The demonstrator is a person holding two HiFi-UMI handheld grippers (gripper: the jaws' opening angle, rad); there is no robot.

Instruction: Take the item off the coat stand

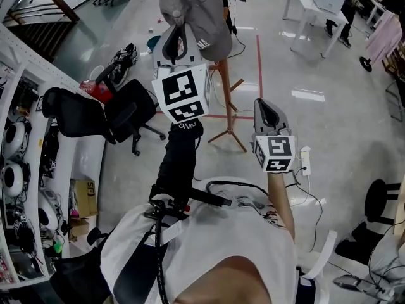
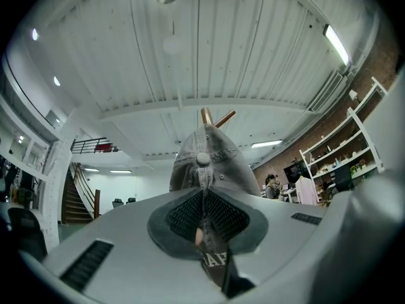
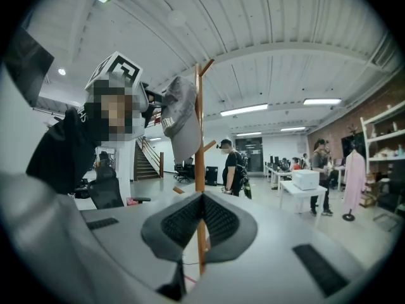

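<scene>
The grey, washed-cotton baseball cap hangs over the top of the bare wooden coat stand. Two peg tips show above the cap's crown in the left gripper view. From where the person stands, the cap is at twelve o'clock, raised overhead.

Grip status:
- The left gripper is clamped on the cap. A fold of its lower edge is pinched between the black ribbed pads.
- The right gripper has its jaws together and holds nothing. The stand's pole is only seen beyond them. In the head view it sits at about four o'clock from the left gripper.

Task progress: the grip on the cap looks complete. The removal is not done, because the cap sits on the stand. In my judgement, what remains is to lift it up and clear of the pegs.

Writing: pale letters on the pinched fabric just below the pads read roughly "AP"; the first character is cut off. The marker cubes carry black-and-white square patterns only.

A black office chair stands at nine o'clock from the stand's base.
</scene>
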